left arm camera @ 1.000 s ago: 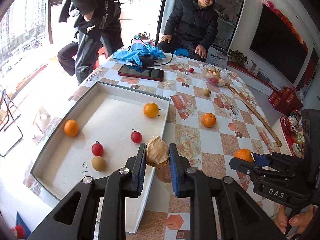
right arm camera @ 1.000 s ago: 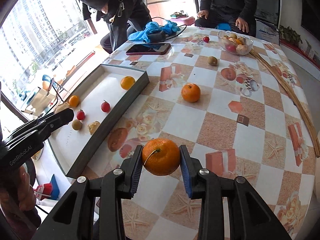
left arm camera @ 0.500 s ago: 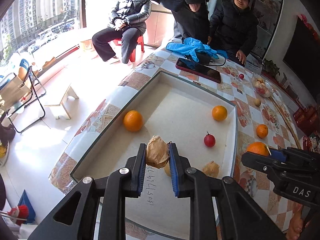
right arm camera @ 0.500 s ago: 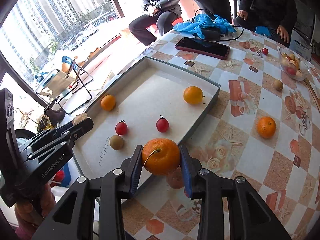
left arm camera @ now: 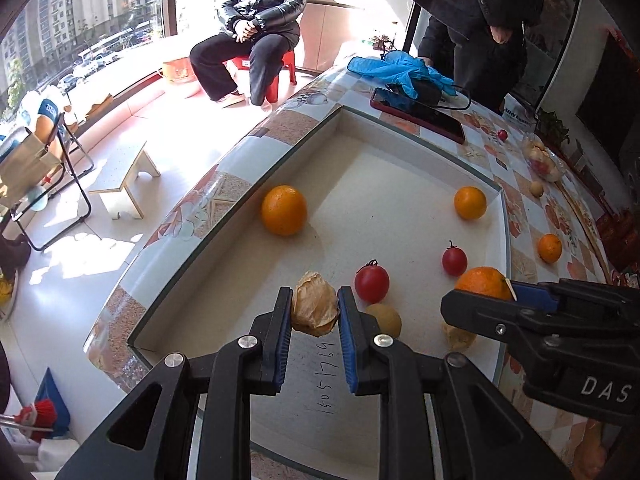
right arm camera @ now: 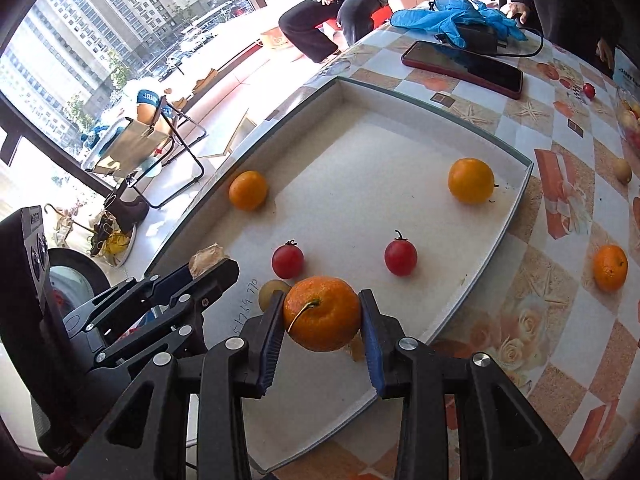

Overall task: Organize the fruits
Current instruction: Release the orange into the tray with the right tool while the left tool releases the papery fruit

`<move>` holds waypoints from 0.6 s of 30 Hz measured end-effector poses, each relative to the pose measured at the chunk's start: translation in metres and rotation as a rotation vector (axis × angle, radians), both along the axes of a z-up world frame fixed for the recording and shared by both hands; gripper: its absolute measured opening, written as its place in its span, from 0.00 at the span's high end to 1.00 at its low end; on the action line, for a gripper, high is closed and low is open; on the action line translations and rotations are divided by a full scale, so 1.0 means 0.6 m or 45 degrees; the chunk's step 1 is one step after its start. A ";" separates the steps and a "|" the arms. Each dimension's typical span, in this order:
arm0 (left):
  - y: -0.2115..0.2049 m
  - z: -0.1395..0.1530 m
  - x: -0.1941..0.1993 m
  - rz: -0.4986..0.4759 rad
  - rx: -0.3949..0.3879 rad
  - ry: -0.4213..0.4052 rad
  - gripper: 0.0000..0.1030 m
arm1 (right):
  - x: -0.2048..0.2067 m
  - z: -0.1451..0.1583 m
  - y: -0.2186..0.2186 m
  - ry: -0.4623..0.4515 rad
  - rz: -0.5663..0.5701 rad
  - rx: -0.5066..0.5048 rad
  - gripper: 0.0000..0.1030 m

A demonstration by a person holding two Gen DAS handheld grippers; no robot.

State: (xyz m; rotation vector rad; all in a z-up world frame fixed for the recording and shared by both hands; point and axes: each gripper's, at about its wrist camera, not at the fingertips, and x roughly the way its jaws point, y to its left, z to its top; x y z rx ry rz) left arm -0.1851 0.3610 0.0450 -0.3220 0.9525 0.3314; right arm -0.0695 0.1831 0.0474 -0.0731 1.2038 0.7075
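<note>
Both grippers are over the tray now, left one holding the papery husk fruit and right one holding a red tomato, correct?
Not quite. The right gripper is shut on an orange, not a tomato; the right wrist view shows it between the pads. The two tomatoes lie loose in the tray. The rest holds: the left gripper holds the papery husk fruit, and both are over the tray.

Patterned table bearing tray, phone

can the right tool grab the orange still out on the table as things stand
Probably not yet. The right tool is shut on a stemmed orange over the tray, so its jaws are full. The loose orange lies beyond the tray's rim with nothing over it.
</note>
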 end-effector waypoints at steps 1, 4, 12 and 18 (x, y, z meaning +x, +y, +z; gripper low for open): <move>-0.001 -0.002 0.000 0.000 0.002 0.001 0.76 | 0.001 0.000 0.001 0.002 0.001 0.003 0.64; -0.006 -0.007 0.001 -0.014 0.008 0.014 0.65 | 0.004 -0.003 0.004 0.024 0.003 0.017 0.62; -0.020 0.036 0.005 -0.042 0.001 -0.045 0.32 | 0.010 0.035 -0.026 -0.051 -0.051 0.034 0.28; -0.059 0.092 0.015 -0.141 -0.045 -0.121 0.25 | 0.042 0.079 -0.102 -0.120 -0.169 0.039 0.00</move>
